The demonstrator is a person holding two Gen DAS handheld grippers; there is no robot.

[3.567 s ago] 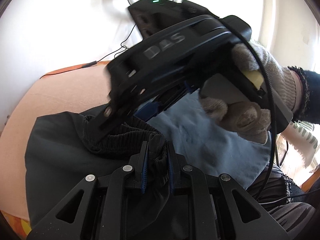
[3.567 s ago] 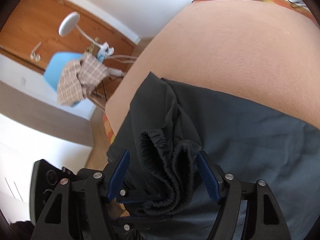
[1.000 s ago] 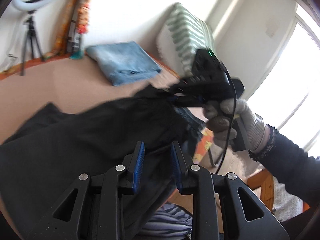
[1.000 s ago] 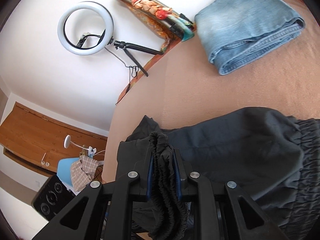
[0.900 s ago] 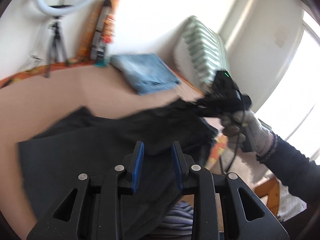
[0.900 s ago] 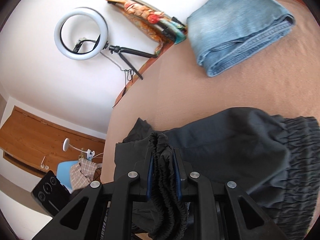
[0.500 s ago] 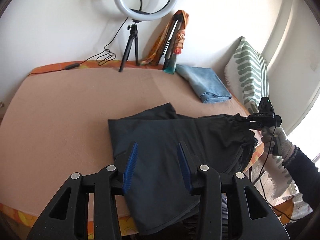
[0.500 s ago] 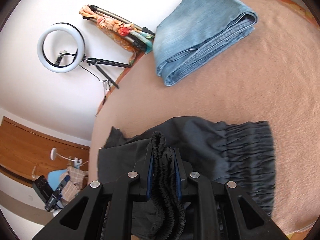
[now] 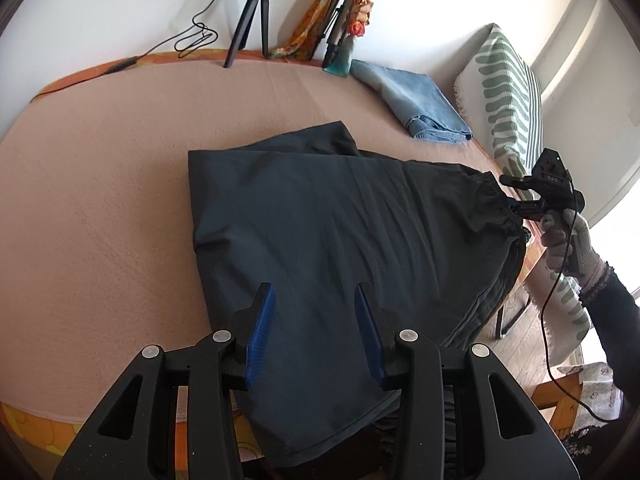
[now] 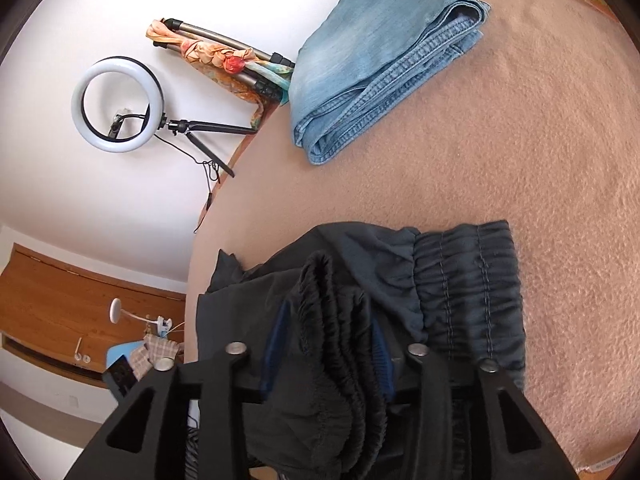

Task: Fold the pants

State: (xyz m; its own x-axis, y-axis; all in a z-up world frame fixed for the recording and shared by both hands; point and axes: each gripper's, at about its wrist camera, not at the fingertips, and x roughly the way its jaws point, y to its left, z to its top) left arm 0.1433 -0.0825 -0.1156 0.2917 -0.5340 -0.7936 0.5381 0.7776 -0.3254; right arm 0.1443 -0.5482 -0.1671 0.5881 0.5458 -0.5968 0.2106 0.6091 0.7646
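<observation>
The dark pants lie folded over once on the bed, the left hand-held gripper open and empty above them, the right hand-held gripper just opening off the bunched waistband, further folds remaining.

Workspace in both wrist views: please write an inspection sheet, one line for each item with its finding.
Surface: bed under a peach cover.
Job's things: dark pants lie folded on the bed, one edge hanging over the near side; bunched waistband sits between the right jaws.
Clutter: folded jeans at the far side.
Grippers: left gripper open above the pants, nothing between its jaws; right gripper has just been opening, waistband between the jaws, pads off it.
Cables: black cable hangs from the right gripper; another cable lies by the tripod.
Surroundings: ring light, striped pillow, white wall.
</observation>
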